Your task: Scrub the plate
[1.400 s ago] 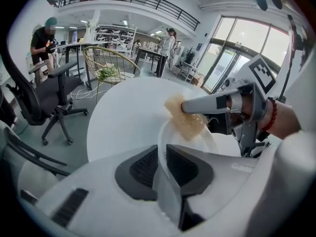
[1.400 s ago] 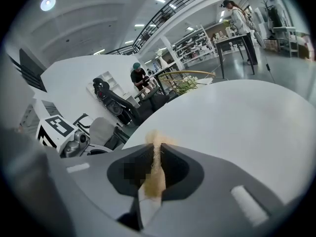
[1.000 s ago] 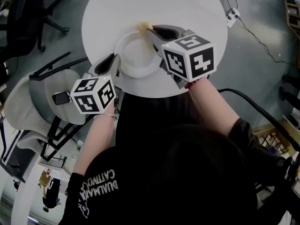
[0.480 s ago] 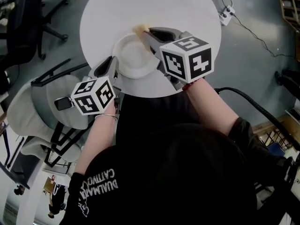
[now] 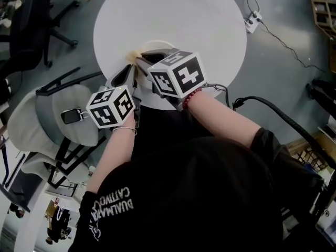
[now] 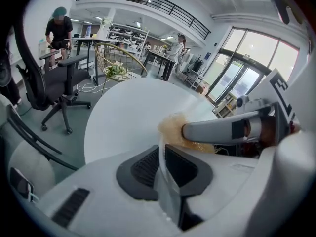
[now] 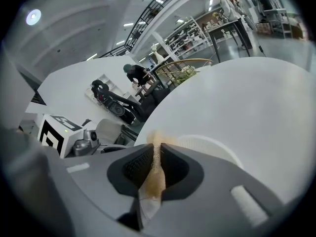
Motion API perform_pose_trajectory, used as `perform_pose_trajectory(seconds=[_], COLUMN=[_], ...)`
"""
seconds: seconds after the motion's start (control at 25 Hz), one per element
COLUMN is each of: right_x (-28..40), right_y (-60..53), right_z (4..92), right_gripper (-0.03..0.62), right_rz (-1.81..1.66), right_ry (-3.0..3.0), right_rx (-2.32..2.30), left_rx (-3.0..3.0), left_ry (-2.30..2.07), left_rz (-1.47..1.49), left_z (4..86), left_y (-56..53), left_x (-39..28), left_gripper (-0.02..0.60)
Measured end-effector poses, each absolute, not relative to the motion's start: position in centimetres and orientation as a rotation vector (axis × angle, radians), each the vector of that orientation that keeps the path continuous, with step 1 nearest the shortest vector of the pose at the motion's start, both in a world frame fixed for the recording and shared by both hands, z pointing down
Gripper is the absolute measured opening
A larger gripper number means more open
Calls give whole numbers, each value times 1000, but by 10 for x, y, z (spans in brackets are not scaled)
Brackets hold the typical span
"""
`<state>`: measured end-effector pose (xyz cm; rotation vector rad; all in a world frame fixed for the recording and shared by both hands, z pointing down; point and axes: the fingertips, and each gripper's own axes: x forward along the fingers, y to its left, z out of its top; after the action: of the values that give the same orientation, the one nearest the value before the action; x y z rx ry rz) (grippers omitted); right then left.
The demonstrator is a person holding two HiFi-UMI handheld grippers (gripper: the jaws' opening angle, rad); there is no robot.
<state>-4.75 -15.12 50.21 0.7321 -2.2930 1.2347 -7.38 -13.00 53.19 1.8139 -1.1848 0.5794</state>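
left gripper (image 6: 162,157): clamped on the plate (image 7: 213,146) rim; its jaws had just been closing tighter on it.
right gripper (image 7: 157,157): pinched shut on the tan scrubber (image 7: 153,179).
plate position: at the near edge of the round table (image 5: 184,14).
scrubber contact: on the plate's left part, just beside the left gripper.
my judgement: hold the rim firm, press lightly, use short strokes, and steer clear of the left jaws.

Plate (image 5: 157,44) mostly hidden behind right hand-held gripper (image 5: 139,62).

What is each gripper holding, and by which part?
Left gripper, jaws just closed tighter, clamps the plate by its rim. Right gripper pinches the tan scrubber, its tip poking past the jaws.
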Motion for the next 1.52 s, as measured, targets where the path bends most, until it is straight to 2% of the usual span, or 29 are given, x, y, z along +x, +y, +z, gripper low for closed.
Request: perform_pose_trajectory(seconds=[0.92,1.52], right_x=[17,53], right_y=[-133,-131], right_z=[515,511], right_gripper=[48,57], right_rz=[983,1002], right_ry=[-2075,-2017], right_rx=[897,1036], left_rx=[1852,1854], left_ry=[-1184,-1150], left_rz=[518,507], left_z=[532,533], left_y=[-113,-113], left_x=[-86,-90], left_gripper=[43,43])
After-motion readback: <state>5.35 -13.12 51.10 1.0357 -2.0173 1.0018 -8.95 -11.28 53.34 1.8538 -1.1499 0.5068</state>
